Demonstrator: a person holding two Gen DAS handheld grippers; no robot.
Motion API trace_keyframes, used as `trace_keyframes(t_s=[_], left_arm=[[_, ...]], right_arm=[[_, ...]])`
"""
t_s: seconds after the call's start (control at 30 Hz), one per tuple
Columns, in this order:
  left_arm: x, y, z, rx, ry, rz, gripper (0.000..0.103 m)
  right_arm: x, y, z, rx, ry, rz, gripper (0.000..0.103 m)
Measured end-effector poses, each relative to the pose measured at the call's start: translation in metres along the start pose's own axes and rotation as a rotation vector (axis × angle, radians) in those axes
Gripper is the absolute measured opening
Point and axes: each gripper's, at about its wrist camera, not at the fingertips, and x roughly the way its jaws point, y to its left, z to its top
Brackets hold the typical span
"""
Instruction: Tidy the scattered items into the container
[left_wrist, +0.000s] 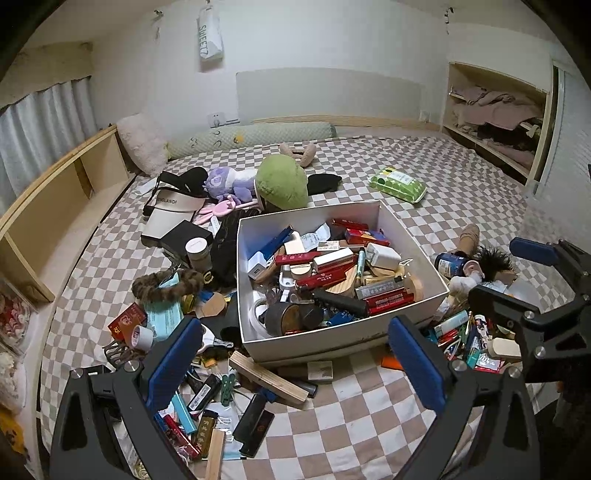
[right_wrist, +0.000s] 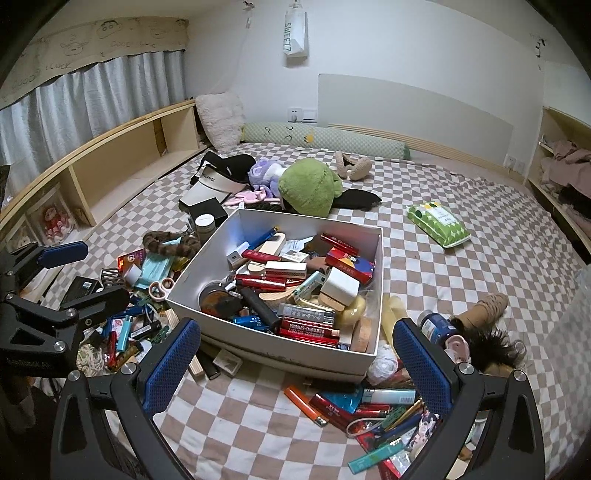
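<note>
Presently, the left gripper (left_wrist: 295, 363) stood wide open and held nothing, its blue pads (left_wrist: 173, 363) apart above the checked bedspread (left_wrist: 369, 417). The right gripper (right_wrist: 297, 363) was likewise wide and empty. The white box (left_wrist: 314, 343), the container, lay just ahead of both, between their fingers in each view, already heaped with small packets. Scattered items (left_wrist: 221, 410) lay at its near-left corner; more (right_wrist: 373, 413) lay at its near-right corner.
</note>
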Motion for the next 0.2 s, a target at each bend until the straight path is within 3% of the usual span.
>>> trace_keyframes(t_s=[0.2], left_arm=[[-0.0017, -0.0014, -0.0028, 0.016, -0.012, 0.003, 0.101]], right_arm=[[0.0010, 0.0003, -0.0009, -0.004, 0.007, 0.000, 0.103]])
